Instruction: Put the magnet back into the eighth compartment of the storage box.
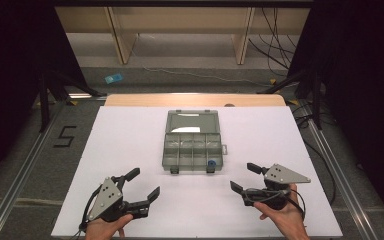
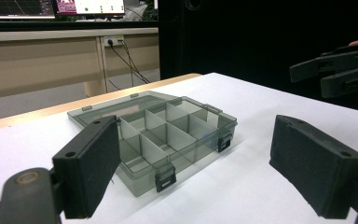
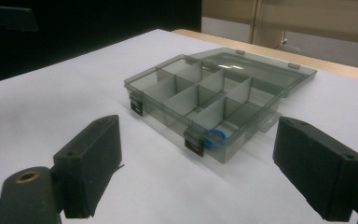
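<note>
A grey see-through compartment box point(image 1: 166, 150) lies open in the middle of the white table top, its lid point(image 1: 192, 121) folded flat away from me. A small blue object point(image 1: 212, 163) sits in the near right compartment, also seen as the blue object point(image 3: 214, 136) behind the front wall of the box point(image 3: 163, 114). My left gripper point(image 1: 144, 183) rests near the front left, open and empty, aimed at the box point(image 2: 186, 161). My right gripper point(image 1: 244, 176) is at the front right, open with nothing between its jaws. The right gripper point(image 2: 335, 70) also appears far right in the left gripper view.
The white sheet point(image 1: 130, 140) covers a wooden table whose far edge point(image 1: 195, 100) shows. Beyond it on the floor are cables, a blue item point(image 1: 113, 78) and a "5" mark point(image 1: 65, 136). Dark stand legs flank both sides.
</note>
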`<state>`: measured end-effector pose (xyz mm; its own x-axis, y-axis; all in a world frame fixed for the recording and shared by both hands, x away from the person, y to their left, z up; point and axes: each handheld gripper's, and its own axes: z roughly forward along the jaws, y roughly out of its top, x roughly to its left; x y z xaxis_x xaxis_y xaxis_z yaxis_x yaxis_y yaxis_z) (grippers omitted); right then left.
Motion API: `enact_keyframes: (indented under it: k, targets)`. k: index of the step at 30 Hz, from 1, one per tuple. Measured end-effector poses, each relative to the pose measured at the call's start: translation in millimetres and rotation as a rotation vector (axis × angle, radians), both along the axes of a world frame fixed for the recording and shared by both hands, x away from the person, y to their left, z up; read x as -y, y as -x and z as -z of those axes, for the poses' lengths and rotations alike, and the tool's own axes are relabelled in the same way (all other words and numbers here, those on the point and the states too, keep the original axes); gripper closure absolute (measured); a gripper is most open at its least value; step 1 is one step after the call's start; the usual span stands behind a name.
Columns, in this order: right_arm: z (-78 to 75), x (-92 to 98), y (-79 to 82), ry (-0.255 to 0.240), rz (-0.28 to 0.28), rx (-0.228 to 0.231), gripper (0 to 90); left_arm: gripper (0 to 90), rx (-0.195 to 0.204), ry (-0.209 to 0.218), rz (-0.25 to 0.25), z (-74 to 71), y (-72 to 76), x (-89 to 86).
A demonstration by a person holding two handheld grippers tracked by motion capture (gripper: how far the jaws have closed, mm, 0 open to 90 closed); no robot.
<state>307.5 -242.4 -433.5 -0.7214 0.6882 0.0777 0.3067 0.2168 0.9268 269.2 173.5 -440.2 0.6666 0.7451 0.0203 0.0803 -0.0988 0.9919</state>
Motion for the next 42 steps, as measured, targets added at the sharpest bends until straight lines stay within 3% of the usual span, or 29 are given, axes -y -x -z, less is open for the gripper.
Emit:
enact_keyframes:
  k: [8, 20, 29, 42]
  targets:
    - [2.6, 2.4, 4.7, 0.001, 0.021, 0.011, 15.7, 15.8, 0.008, -0.006, 0.002, -0.3, -0.4, -0.4]
    - [5.1, 0.3, 16.1, 0.021, 0.008, 0.016, 15.7, 15.8, 0.006, -0.002, 0.001, -0.2, -0.3, -0.1]
    - [6.9, 0.9, 15.9, 0.018, 0.010, 0.010, 15.8, 15.7, 0.016, -0.011, 0.006, -0.7, -0.8, -0.8]
    - [6.5, 0.0, 15.5, 0.012, 0.017, 0.037, 15.7, 15.7, 0.020, -0.013, 0.007, -0.9, -1.2, -0.8]
